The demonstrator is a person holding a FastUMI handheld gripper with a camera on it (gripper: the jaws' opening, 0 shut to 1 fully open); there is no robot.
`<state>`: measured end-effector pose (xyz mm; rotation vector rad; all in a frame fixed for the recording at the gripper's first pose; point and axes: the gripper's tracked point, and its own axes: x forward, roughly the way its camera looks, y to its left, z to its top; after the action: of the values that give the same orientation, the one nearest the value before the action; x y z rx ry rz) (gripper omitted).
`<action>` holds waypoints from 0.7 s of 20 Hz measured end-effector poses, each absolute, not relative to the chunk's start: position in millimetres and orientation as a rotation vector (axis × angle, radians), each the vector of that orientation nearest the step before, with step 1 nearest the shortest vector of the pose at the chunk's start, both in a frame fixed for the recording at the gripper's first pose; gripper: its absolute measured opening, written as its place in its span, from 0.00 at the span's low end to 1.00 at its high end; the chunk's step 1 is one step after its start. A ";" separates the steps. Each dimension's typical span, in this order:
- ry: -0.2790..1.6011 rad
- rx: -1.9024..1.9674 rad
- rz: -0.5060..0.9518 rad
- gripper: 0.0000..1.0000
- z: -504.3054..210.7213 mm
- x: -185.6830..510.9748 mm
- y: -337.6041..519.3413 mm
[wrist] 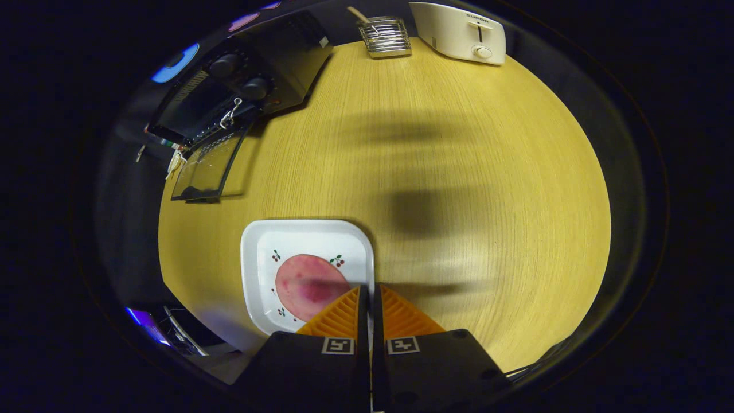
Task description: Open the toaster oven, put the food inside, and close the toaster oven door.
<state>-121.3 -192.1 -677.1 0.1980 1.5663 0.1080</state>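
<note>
On the round wooden table (436, 172) I count one toaster oven (241, 92), one white toaster (459, 31), one wire rack (385, 37), one square plate (264, 269) and one piece of food (307, 284) on that plate. The gripper (370, 301) has its two fingers pressed almost together, with only a thin slit between them and nothing held.

The oven stands at the far left edge of the table, and its glass door (206, 166) hangs open, folded down toward the table. The rack and the toaster stand at the far edge, well apart from the oven's door. The middle and the right part of the table are bare wood, with only soft shadows on them, so there is wide room between the plate and the oven.

The plate is near the close edge, just ahead of the fingers and a little to their left. The food is a flat round slice, pink with a darker red patch, and it lies between small cherry drawings on the plate. The left finger covers its near side.
</note>
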 end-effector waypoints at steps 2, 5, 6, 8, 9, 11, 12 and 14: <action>1.594 0.273 0.129 0.06 -677.1 -120.1 -191.0; 1.631 0.395 0.150 0.06 -677.9 -120.8 -189.8; 1.639 0.424 0.152 0.06 -678.1 -121.9 -188.6; 1.656 0.472 0.166 0.06 -676.4 -127.1 -186.6; 1.661 0.507 0.164 0.06 -675.7 -129.8 -184.4; 1.658 0.601 0.158 0.06 -665.5 -136.7 -177.2; 1.646 0.641 0.152 0.06 -660.2 -139.3 -173.6; 1.611 0.712 0.115 0.07 -653.2 -140.5 -169.7</action>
<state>-140.5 -169.7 -653.2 0.7119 1.6108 0.1147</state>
